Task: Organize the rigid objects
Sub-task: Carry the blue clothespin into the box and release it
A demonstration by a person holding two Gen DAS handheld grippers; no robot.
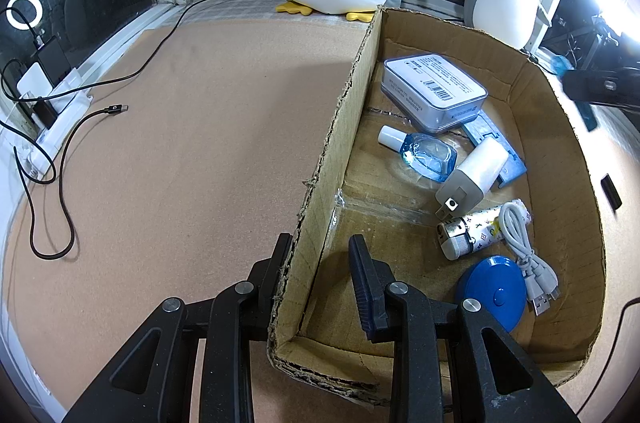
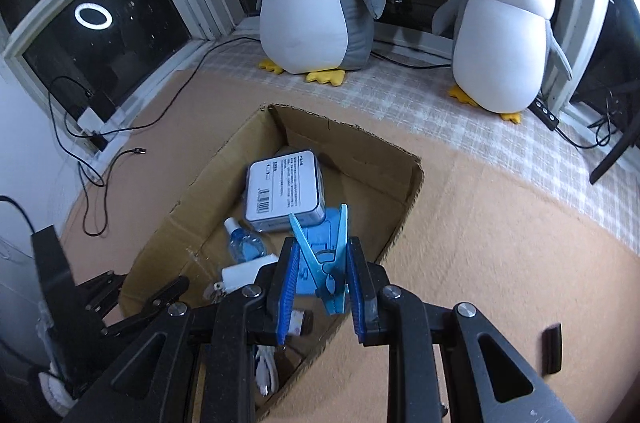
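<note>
The right gripper pinched a light-blue plastic clothespin between its blue-padded fingers, long axis pointing forward and up — poised directly above the open brown cardboard box. The left gripper, fingers spread, straddled the box's near wall — one finger inside, one outside.

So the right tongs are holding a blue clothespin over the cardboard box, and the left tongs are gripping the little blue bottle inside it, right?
Not quite. The left tongs straddle the cardboard box wall, one finger either side; the left wrist view shows the blue bottle lying untouched on the box floor. The right tongs do hold the blue clothespin.
</note>
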